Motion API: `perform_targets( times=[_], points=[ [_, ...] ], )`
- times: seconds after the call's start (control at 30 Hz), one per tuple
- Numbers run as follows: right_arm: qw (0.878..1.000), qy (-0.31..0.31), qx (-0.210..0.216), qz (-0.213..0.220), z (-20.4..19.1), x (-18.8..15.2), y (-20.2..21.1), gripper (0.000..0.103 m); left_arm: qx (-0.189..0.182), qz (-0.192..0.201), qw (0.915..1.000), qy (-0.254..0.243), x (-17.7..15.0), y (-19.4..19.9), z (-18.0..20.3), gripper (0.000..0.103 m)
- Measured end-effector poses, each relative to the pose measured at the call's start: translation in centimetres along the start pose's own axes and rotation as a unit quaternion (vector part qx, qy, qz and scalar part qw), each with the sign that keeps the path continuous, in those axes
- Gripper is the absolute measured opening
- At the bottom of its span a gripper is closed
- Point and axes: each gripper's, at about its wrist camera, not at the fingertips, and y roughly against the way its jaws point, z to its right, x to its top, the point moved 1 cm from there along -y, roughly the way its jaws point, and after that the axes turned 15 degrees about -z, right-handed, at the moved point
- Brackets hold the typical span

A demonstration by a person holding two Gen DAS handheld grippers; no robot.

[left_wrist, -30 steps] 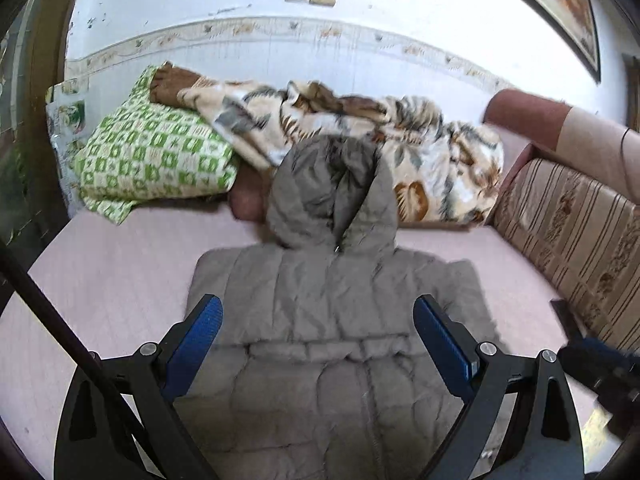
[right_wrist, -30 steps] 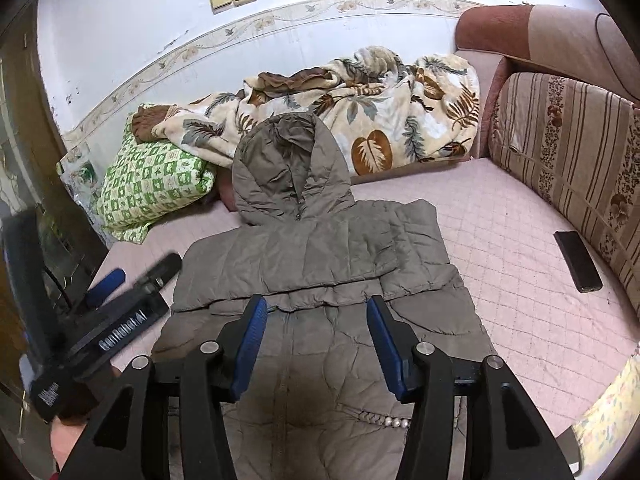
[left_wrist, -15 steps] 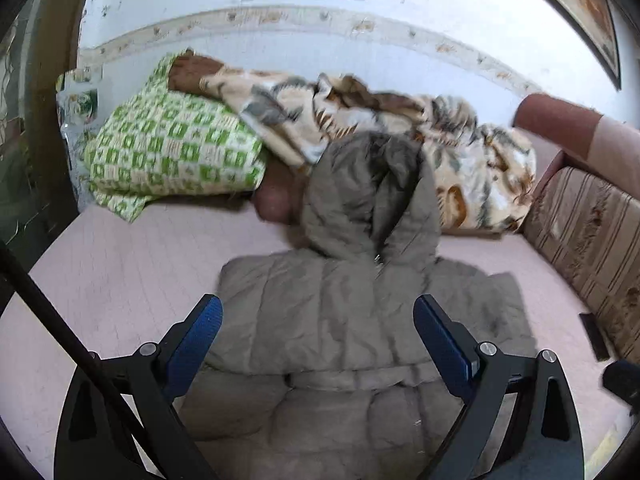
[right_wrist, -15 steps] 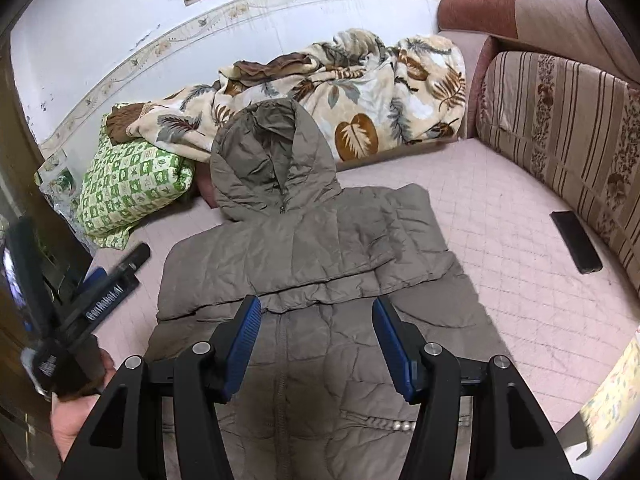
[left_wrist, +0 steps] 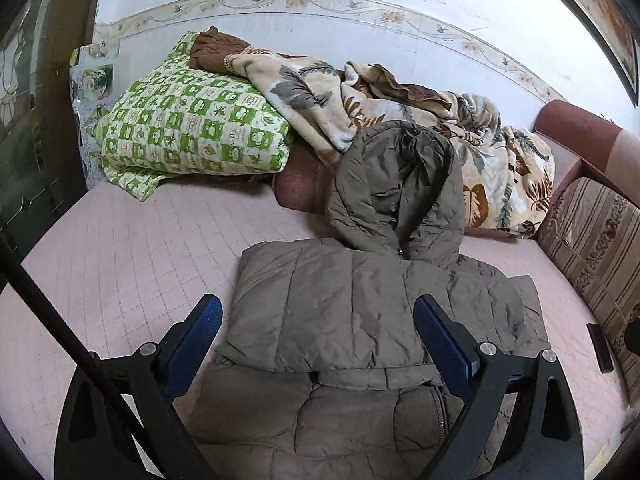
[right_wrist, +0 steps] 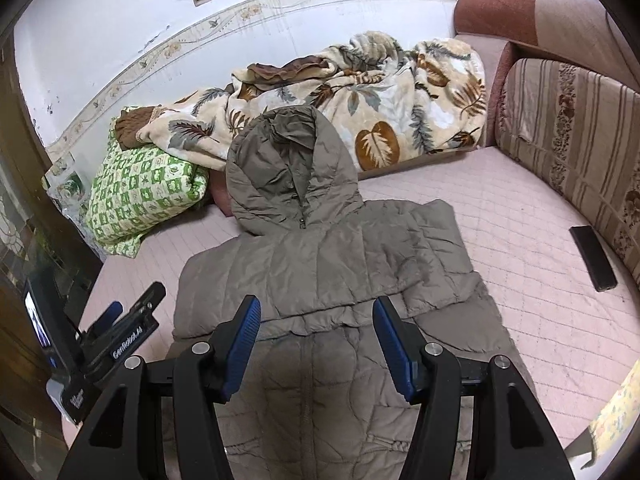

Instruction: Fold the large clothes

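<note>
Both sleeves probably lie folded across the jacket [right_wrist: 320,264]; left gripper [left_wrist: 316,328] and right gripper [right_wrist: 316,332], jaws wide and empty, should grip the hem evenly.

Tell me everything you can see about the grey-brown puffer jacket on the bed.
The puffer jacket is a quilted, grey-brown hooded coat of slightly shiny padded fabric. It lies front up on the pink quilted mattress, zipped, both sleeves folded across the chest. Its hood rests against the leaf-print blanket. Small pearl-like beads trim the lower front. Neither gripper's open jaws hold it.
</note>
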Motion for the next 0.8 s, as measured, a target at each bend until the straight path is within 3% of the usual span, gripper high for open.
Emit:
perform_targets(
  times=[0.23, 0.37, 0.53, 0.63, 0.8],
  points=[
    [1.0, 0.003, 0.023, -0.018, -0.7, 4.4, -1.0, 0.063, -0.008, -0.031, 0.9995, 0.007, 0.4, -2.4, -1.1, 0.096],
    [0.999, 0.013, 0.031, -0.01, -2.5, 9.4, -2.0, 0.065, -0.011, -0.048, 0.9985, 0.022, 1.2, -4.4, -1.9, 0.096],
    [0.998, 0.017, 0.058, -0.017, -5.1, 16.9, -4.8, 0.07, -0.018, -0.032, 0.999, 0.027, 2.2, -4.8, -2.1, 0.096],
    [0.999, 0.041, 0.03, -0.004, -6.9, 22.1, -7.8, 0.077, -0.037, -0.039, 0.9981, 0.03, 2.3, -5.4, -2.3, 0.096],
    [0.996, 0.084, -0.029, 0.001, -6.9, 30.2, -14.6, 0.077, -0.024, -0.035, 0.9991, 0.005, 2.4, -6.5, -1.4, 0.096]
  ],
)
